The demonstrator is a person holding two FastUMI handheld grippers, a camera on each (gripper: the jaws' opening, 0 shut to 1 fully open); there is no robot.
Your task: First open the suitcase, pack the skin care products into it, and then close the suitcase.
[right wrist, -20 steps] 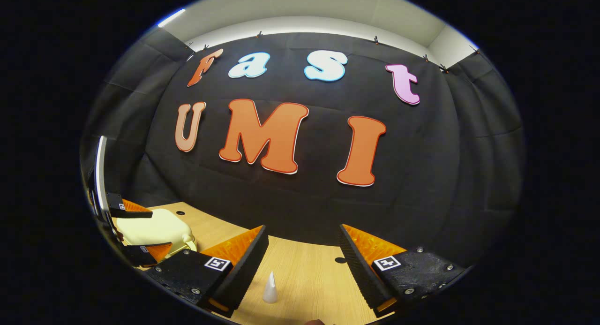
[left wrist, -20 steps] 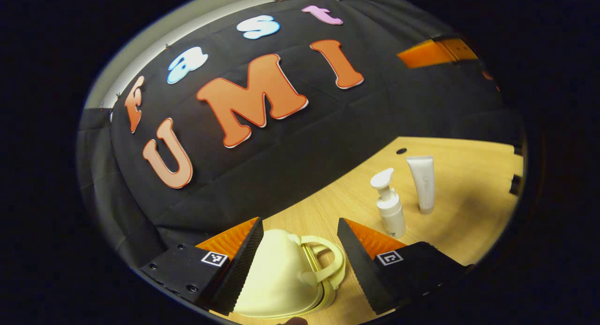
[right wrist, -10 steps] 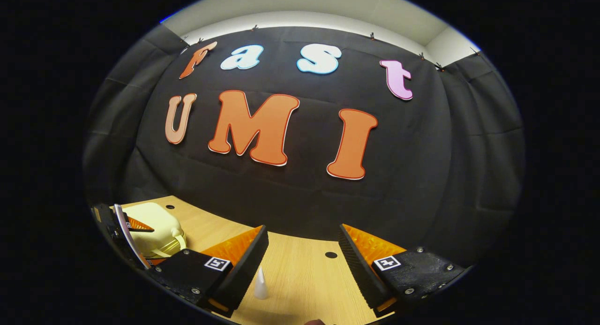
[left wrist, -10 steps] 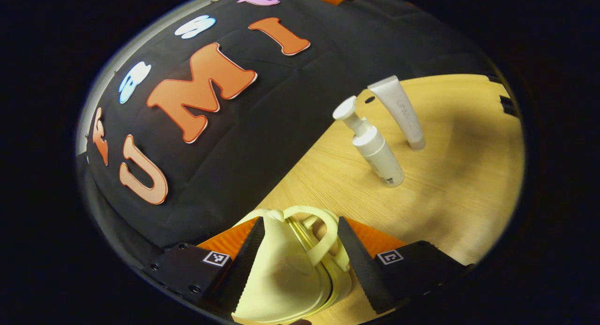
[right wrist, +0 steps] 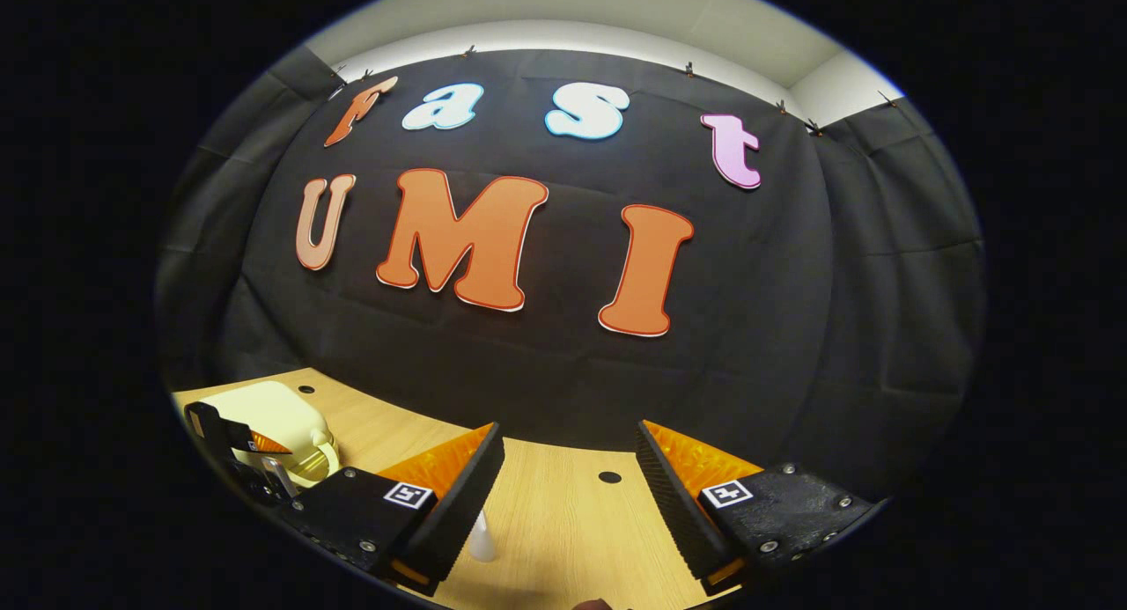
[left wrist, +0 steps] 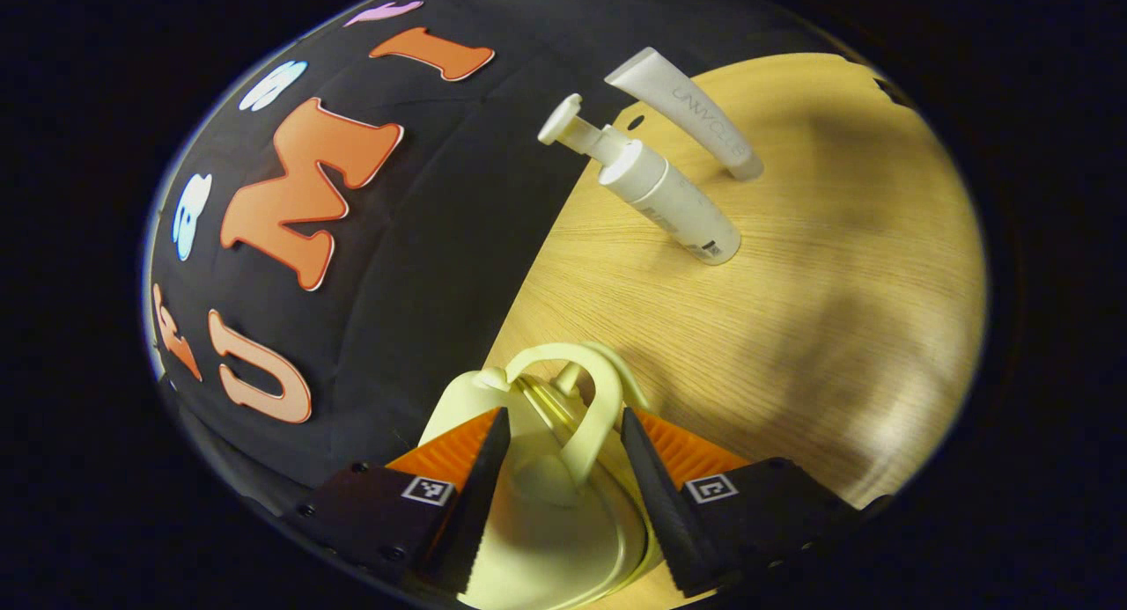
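A small pale yellow suitcase [left wrist: 546, 540] lies on the wooden table, its handle [left wrist: 590, 399] pointing away from me. My left gripper [left wrist: 563, 416] straddles its thickness, one finger pressed on each shell, with the zip line between them. In the right gripper view the suitcase [right wrist: 264, 407] sits at the far left with the left gripper [right wrist: 242, 451] on it. A white pump bottle [left wrist: 669, 201] and a white tube [left wrist: 691, 113] stand farther off. My right gripper [right wrist: 568, 438] hangs open above the table with nothing in it; a white pointed tip [right wrist: 480, 540] pokes up beside its left finger.
The light wooden table [left wrist: 792, 311] runs up to the black cloth wall behind the suitcase. Small dark holes [right wrist: 609, 477] dot the tabletop near the wall. Open wood lies between the suitcase and the two products.
The left gripper has rolled and pushed farther onto the suitcase, and its fingers have narrowed around it. The right gripper has drifted slightly right; the white tip is now partly behind its left finger.
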